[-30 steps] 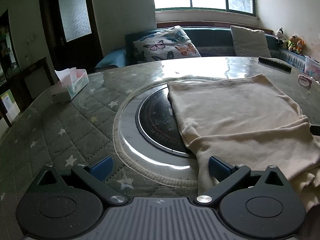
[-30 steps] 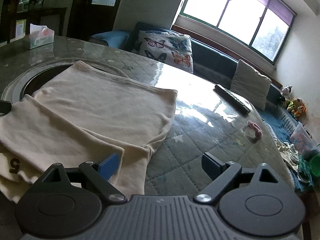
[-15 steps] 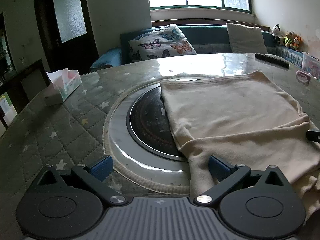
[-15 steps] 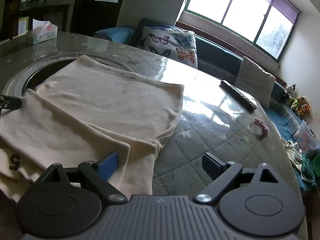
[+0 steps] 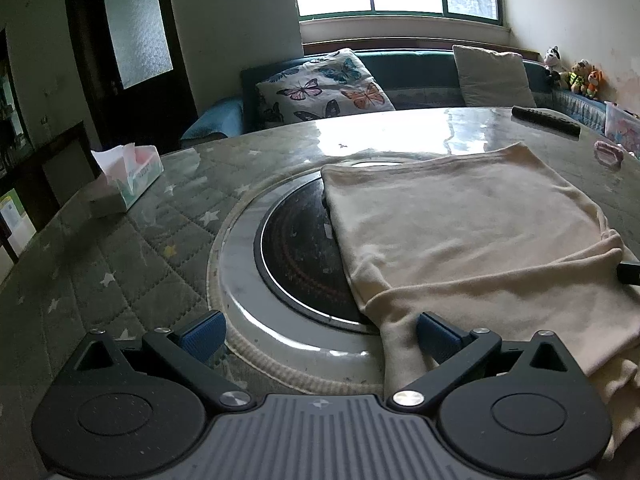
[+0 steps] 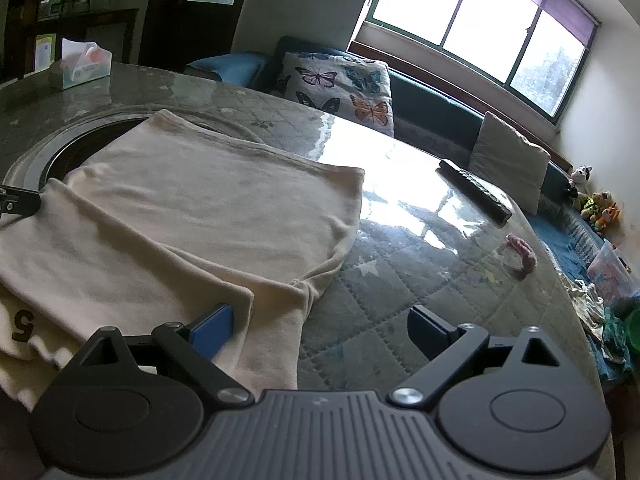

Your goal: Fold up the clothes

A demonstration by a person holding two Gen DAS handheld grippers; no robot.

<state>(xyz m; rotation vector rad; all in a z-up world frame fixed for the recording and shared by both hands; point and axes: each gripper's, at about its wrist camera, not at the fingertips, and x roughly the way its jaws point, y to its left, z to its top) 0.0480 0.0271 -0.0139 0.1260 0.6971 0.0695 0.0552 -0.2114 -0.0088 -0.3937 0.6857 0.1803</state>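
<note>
A cream garment lies partly folded on the round table, its near layer doubled over toward me; a dark "5" print shows at its lower left corner. My left gripper is open at the garment's left near edge, its right finger resting over the cloth. At the garment's right near corner my right gripper is open too, with its left finger over the fabric. Nothing is pinched. Each gripper's tip peeks into the other's view.
The quilted table cover has a round dark hotplate inset under the garment. A tissue box sits far left, a remote and a pink hair tie far right. A sofa with cushions runs behind.
Both grippers have shifted slightly over the garment's near edge; the left view has swung a little. The garment lies as before and both grippers stay open.
</note>
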